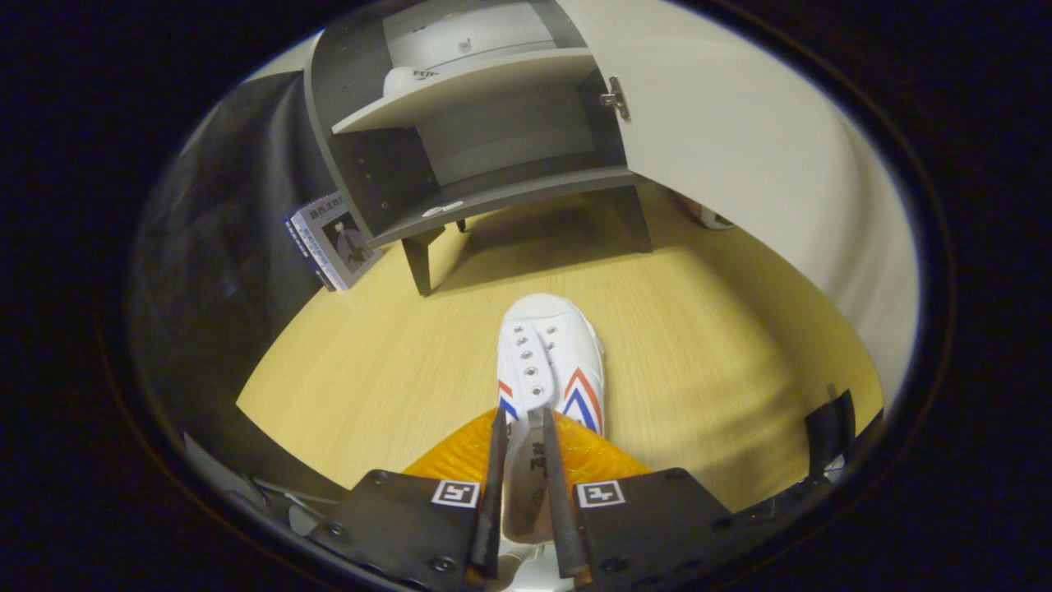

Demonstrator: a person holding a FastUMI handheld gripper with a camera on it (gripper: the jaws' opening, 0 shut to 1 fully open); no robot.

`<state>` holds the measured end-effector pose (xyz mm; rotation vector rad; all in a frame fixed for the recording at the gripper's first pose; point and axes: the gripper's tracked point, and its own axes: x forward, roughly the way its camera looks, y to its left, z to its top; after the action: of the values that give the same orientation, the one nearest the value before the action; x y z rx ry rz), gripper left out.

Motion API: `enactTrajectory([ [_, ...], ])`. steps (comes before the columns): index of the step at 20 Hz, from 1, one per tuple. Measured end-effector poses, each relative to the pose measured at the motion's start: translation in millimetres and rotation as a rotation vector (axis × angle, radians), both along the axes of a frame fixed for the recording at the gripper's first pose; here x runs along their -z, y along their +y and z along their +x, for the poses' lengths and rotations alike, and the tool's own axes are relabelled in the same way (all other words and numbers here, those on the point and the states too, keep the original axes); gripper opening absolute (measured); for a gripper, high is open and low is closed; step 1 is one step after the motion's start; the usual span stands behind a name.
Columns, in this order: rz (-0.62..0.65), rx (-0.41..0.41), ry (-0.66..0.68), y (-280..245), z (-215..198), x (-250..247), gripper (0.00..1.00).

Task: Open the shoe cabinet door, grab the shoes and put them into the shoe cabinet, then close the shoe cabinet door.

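White shoe [549, 362] lying on wood floor [386, 386], toe toward cabinet [485, 131] | gripper [523, 423] pinching its tongue, fingers narrow | door [723, 123] standing open | second shoe [408, 79] resting on upper shelf

Wooden floor [370, 370] carries shoe cabinet [485, 123], shoe [551, 362], book [333, 240].

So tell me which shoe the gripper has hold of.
The shoe on the floor, its tongue pinched between the gripper fingers; the other shoe sits on the cabinet's upper shelf.

White shoe [549, 362] with red-and-blue chevrons, grey cabinet [485, 123], pale door [723, 123], yellow wood-grain floor [394, 370].
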<state>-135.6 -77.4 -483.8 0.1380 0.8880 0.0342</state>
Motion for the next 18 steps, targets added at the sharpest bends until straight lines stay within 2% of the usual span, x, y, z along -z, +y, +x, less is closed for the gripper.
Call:
enactTrajectory([
  [4, -0.046, -0.029, 0.018, 6, -7, 14, 0.29],
  [11, -0.041, 0.002, 0.01, 10, 24, 33, 0.29],
  [13, -0.049, -0.016, 0.018, 15, 27, 37, 0.29],
  [18, -0.164, -0.06, 0.002, 16, 28, 38, 0.05],
])
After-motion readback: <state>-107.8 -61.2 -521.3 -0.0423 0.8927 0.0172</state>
